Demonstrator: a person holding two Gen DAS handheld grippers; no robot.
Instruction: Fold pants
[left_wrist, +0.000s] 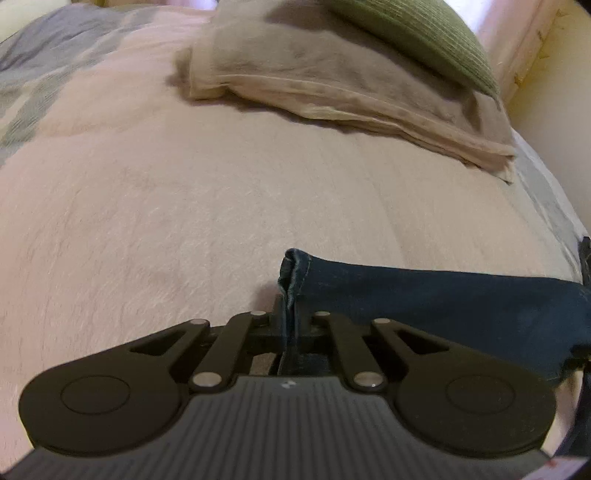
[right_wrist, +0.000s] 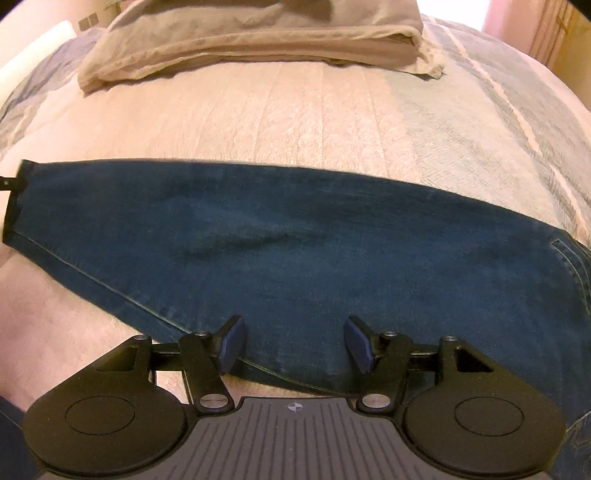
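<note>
Dark blue jeans lie flat across the pink bedspread, legs stacked, cuffs at the left and the pocket end at the right. In the left wrist view my left gripper is shut on the cuff hem of the jeans, which runs off to the right. My right gripper hovers over the near edge of the jeans at mid-leg, open, with its blue pads spread apart and nothing between them. The left gripper's tip shows at the cuff in the right wrist view.
A beige folded blanket or pillow lies at the far side of the bed with a green cushion on top. The bedspread turns blue-grey patterned at the right. A wall and door frame stand past the bed.
</note>
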